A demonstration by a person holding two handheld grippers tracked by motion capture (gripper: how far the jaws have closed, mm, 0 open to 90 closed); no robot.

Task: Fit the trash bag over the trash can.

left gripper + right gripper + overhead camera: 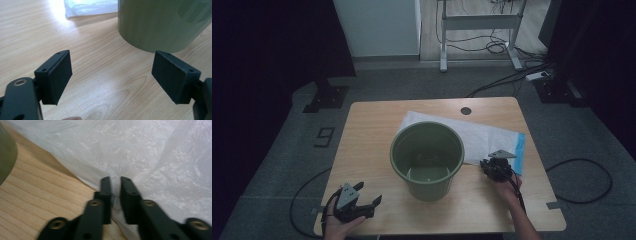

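Note:
A green bucket (427, 157) stands upright in the middle of the wooden table (367, 140), with nothing inside it. Behind it and to its right lies a flat white plastic bag (477, 137) with a blue edge strip. My right gripper (494, 167) is at the bag's near edge, right of the bucket; in the right gripper view its jaws pinch a fold of the white plastic bag (150, 157), right gripper (115, 195) shut on it. My left gripper (362, 200) rests at the table's front left, jaws wide apart over bare wood, left gripper (111, 77) facing the bucket (162, 22).
A small round grommet hole (466, 110) sits near the table's far edge. Cables trail on the grey carpet around the table, and a desk frame (479, 30) stands farther back. A "9" is marked on the floor at left.

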